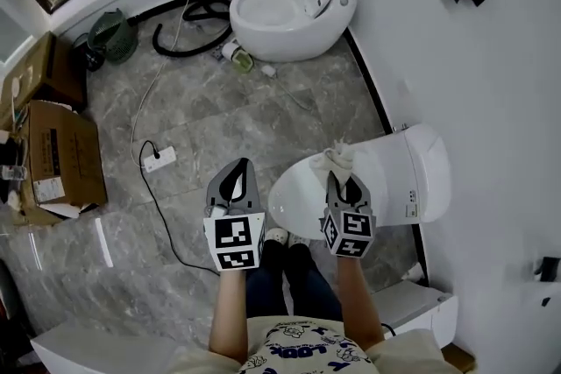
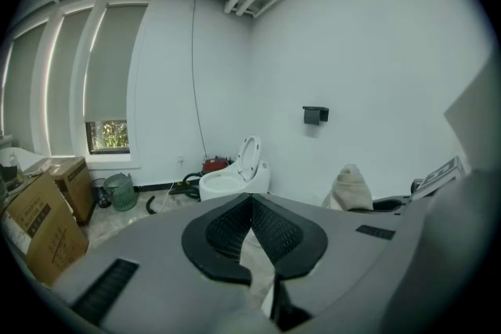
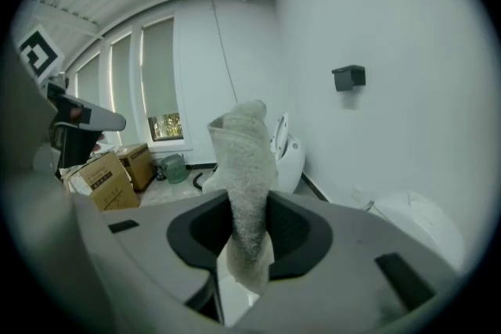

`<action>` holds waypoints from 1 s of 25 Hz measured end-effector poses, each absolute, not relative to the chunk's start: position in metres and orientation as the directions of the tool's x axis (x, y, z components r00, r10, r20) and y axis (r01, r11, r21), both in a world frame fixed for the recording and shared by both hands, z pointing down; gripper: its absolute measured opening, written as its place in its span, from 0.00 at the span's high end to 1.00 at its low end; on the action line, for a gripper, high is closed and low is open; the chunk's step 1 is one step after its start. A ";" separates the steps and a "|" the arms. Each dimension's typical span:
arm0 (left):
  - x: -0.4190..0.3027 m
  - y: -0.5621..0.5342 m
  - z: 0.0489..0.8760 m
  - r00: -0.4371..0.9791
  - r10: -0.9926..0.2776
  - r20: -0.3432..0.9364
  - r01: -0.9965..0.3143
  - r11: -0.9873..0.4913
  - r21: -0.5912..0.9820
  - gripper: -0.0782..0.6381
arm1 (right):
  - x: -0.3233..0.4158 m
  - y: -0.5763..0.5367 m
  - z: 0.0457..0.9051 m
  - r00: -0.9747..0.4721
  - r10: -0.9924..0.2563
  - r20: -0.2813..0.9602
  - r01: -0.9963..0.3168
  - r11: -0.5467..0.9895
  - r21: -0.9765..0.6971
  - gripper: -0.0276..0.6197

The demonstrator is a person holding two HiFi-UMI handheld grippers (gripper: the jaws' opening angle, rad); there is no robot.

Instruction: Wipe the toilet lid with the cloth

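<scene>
One cloth (image 1: pixel 337 158) stands upright, pinched in our right gripper (image 1: pixel 344 185) over the toilet lid (image 1: pixel 294 201) at lower centre, perhaps not touching it. Our left gripper (image 1: pixel 235 181), just left, is closed and empty. We should lay the cloth flat, then sweep.

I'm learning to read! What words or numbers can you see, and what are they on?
Nothing can be read for sure.
Cardboard box: label print too small.
Toilet: side sticker too small.
Shirt: blue letters, blurred.
Left gripper and right gripper cubes: square patterns only.
</scene>
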State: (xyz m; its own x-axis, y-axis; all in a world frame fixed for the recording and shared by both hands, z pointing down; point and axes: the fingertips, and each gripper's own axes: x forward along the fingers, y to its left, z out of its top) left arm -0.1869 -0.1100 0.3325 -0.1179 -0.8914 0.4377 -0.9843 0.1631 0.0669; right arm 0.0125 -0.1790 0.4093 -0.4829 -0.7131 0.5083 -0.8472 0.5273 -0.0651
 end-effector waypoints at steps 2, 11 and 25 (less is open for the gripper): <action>-0.185 -0.112 0.304 -0.126 -0.906 0.405 -0.984 0.165 0.062 0.89 | 0.011 -0.187 0.369 -0.502 -0.735 0.456 -0.838 0.544 -0.047 0.81; -0.174 -0.118 0.177 -0.150 -0.963 0.222 -0.987 0.159 0.022 0.89 | 0.021 -0.198 0.206 -0.543 -0.808 0.228 -0.834 0.551 -0.029 0.81; -0.133 -0.095 0.058 -0.149 -0.988 0.024 -0.988 0.148 -0.035 0.89 | 0.059 -0.172 0.074 -0.539 -0.842 -0.003 -0.842 0.539 0.018 0.81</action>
